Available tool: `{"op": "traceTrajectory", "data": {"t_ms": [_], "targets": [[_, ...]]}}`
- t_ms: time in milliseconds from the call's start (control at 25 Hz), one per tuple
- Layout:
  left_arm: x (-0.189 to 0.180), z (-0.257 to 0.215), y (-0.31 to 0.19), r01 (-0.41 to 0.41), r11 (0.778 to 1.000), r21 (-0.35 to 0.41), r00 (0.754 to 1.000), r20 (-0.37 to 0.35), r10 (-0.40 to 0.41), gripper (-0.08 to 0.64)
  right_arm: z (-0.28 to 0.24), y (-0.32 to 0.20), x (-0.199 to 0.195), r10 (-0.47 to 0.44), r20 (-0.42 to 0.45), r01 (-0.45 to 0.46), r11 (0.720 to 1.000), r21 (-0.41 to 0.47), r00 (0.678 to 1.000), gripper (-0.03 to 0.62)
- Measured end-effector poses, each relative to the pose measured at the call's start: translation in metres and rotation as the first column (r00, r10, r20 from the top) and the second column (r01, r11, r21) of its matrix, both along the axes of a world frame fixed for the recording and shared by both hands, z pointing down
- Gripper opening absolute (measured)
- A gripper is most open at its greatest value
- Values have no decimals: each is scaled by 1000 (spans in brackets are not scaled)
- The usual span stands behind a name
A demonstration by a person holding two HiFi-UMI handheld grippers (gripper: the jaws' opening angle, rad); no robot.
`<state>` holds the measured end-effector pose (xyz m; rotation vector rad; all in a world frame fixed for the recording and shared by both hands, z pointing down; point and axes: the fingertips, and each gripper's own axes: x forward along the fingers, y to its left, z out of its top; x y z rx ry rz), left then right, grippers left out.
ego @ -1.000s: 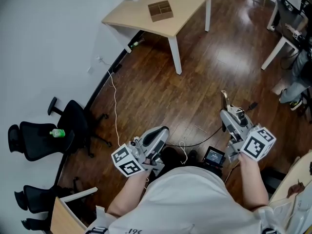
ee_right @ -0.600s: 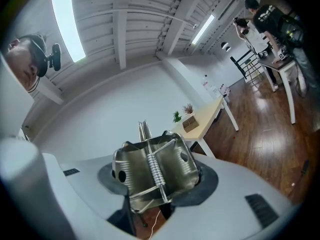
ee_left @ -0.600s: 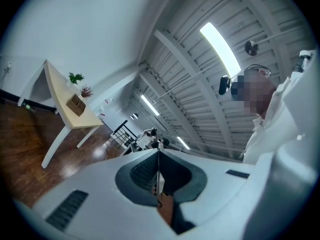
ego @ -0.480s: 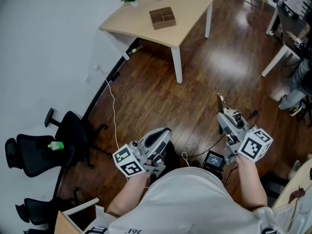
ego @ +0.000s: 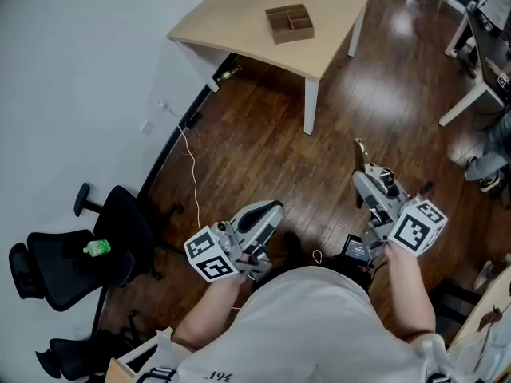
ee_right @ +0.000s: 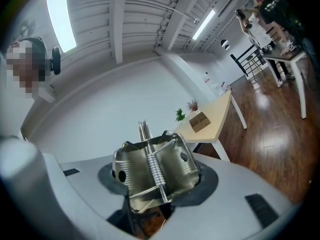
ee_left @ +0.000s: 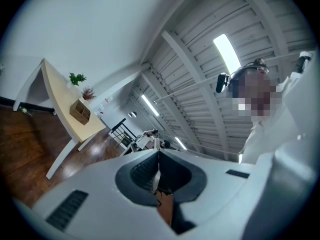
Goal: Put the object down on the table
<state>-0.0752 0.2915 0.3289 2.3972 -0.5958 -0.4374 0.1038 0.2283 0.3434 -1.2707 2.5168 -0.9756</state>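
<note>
Gripping a metal spring clip (ee_right: 152,171) between its pads, the right tool (ego: 369,183) holds it above the wood floor (ego: 263,134), a thin prong of the clip jutting past the tips toward 12 o'clock; the left tool (ego: 270,214), at its 9 o'clock, has its jaws pressed together on nothing; the worktop (ego: 231,24) stands well apart at 11 o'clock, bearing a wooden box (ego: 290,22).

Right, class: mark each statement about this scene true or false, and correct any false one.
1. The right gripper holds a metal spring clip. True.
2. The clip lies on the table. False: it is in the gripper, away from the table.
3. A wooden box sits on the table. True.
4. The left gripper is wide open. False: its fingers are together, nothing between them.
</note>
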Motion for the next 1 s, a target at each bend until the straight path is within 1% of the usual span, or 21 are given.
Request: {"op": "traceTrajectory", "data": {"t_ms": [200,360,560,800,1000], "targets": [[-31,-1,-26,11,1000,0,1000,-25,-11,0,-9,-31,-39,-27,-9,27,1000,8,1000,198],[-45,0,-41,35,999,-4,998,-45,-35,0,-9,-53,-49,-34,-24,34,999,8,999,198],[-56,5,-69,65,998,-6,997,-37,-65,0,-1,-84,-58,-62,-33,62,998,-1,998,198],[-51,6,-128,102,995,4,995,-22,-102,0,10,-145,-54,-97,-29,97,995,3,995,198],[-29,4,-195,114,993,-8,994,-1,-114,0,15,-210,-31,-110,-22,110,994,-14,994,198]]}}
